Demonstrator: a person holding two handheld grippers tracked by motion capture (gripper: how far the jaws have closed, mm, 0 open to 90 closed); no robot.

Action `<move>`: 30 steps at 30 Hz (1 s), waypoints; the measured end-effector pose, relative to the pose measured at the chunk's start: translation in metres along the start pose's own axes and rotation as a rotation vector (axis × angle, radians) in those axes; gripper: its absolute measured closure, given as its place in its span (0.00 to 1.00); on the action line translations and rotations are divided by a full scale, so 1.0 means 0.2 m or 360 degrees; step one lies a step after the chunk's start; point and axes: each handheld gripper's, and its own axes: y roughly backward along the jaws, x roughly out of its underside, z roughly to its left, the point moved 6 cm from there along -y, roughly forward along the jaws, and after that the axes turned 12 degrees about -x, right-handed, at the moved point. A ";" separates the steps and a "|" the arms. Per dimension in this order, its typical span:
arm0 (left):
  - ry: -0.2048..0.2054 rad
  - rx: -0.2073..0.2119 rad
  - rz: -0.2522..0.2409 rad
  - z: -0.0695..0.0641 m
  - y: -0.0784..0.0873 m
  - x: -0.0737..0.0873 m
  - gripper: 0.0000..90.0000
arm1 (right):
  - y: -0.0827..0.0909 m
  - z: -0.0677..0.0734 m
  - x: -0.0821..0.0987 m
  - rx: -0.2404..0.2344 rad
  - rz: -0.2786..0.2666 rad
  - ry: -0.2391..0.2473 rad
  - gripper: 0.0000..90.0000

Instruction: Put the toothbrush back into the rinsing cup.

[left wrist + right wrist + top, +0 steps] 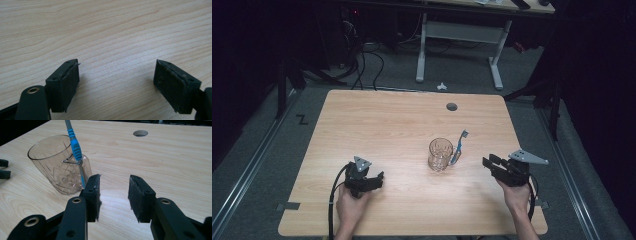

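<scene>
Standing upright on the wooden table (377, 120), the clear cut-pattern glass (441, 155) is your landmark, and it sits a little toward your right of the tabletop's middle. A toothbrush (458, 148) with a blue and grey handle leans out of the glass, its head up and tilted away from you, past the rim on the side nearer your right hand. No brand, label or writing can be read on the glass, the toothbrush or either tool.

Your right gripper (490, 164) is near the glass on that same side, jaws pointing toward it. In the right gripper view the right gripper (113, 192) has its pads parted by a moderate gap and holds nothing, with bare wood between them.

Your left gripper (377, 179) rests well apart from the glass on its other side, closer to you. Its own view shows it (116, 82) spread wide, gripping nothing.

Beyond the glass, toward the far edge, the table has a round cable hole (452, 106).
</scene>
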 end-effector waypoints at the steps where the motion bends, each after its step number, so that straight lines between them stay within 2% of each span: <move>1: 0.0000 0.0000 0.0000 0.00 0.00 0.00 0.24 | 0.00 0.00 0.00 0.0001 0.0000 -0.0002 0.69; 30: 0.0000 0.0000 0.0000 0.00 0.00 0.00 0.24 | -0.10 -0.06 0.17 0.0066 0.0142 -0.0052 0.69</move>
